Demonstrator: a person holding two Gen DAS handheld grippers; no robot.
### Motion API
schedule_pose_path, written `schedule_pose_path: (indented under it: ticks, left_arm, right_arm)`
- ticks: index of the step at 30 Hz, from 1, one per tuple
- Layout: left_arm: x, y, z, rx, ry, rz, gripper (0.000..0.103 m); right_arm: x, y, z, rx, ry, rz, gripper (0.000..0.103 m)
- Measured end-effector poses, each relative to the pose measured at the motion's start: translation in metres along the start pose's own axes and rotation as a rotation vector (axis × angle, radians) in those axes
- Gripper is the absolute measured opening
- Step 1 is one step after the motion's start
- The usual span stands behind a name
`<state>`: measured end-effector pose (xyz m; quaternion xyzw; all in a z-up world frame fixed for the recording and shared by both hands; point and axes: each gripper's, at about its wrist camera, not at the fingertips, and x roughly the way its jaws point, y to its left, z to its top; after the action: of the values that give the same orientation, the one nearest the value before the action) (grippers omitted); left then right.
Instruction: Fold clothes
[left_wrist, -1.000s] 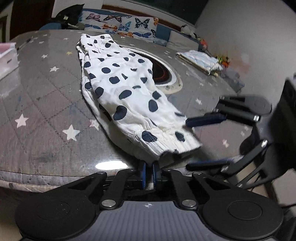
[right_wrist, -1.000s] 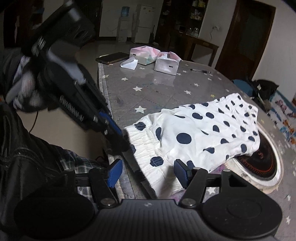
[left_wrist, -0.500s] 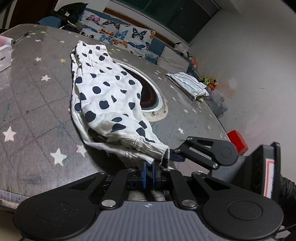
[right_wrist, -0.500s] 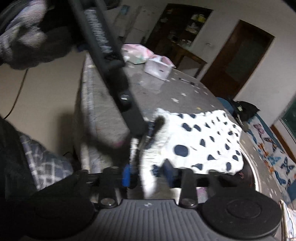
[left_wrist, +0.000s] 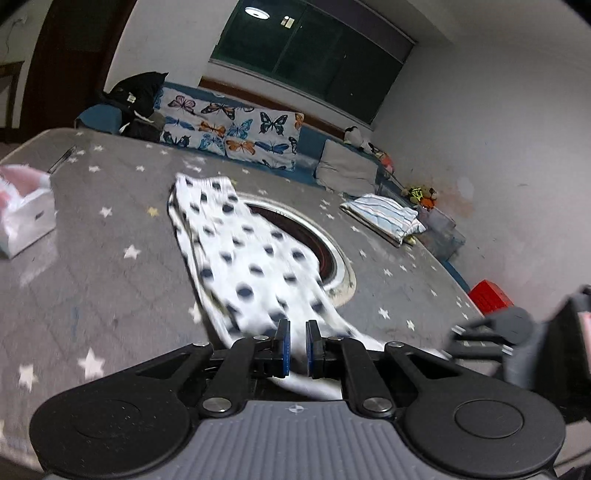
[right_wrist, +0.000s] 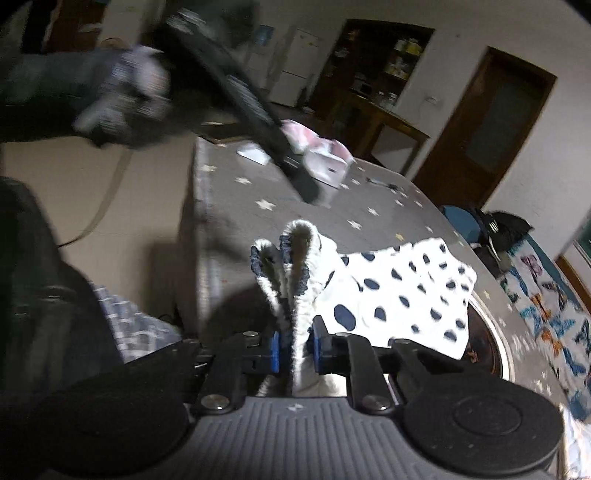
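Observation:
A white garment with dark blue dots (left_wrist: 255, 258) lies lengthwise on the grey star-patterned table (left_wrist: 92, 277), its near end lifted off the surface. My left gripper (left_wrist: 297, 345) is shut on that near end, with white cloth pinched between the blue pads. In the right wrist view the garment (right_wrist: 399, 295) trails to the right, and its ribbed edge (right_wrist: 295, 258) stands bunched up out of my right gripper (right_wrist: 295, 347). The right jaws are closing, with the pads pressing on the edge. A gloved hand (right_wrist: 122, 92) holds the left gripper, blurred, above the table's corner.
A round dark inset (left_wrist: 325, 251) sits in the table under the garment's right side. A folded striped cloth (left_wrist: 384, 218) lies far right, a white box (left_wrist: 26, 214) at the left. Pink-and-white boxes (right_wrist: 325, 158) stand near the far corner. A butterfly-print bench (left_wrist: 236, 133) runs behind.
The right gripper went from open beside the hem to closed on it. Both grippers rose, lifting the garment's near end off the table edge.

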<state>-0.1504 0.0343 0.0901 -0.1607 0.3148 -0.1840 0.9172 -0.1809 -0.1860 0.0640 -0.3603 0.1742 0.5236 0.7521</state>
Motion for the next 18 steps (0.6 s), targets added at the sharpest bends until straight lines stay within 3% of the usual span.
schedule_pose_path:
  ticks: [10, 18]
  left_arm:
    - [0.079, 0.014, 0.007, 0.017, 0.125, -0.025, 0.009]
    - [0.100, 0.048, -0.002, -0.047, 0.194, -0.067, 0.009]
  right_arm:
    - [-0.069, 0.012, 0.032, -0.125, 0.006, 0.031, 0.014]
    - [-0.079, -0.017, 0.062, -0.155, -0.013, -0.050, 0.014]
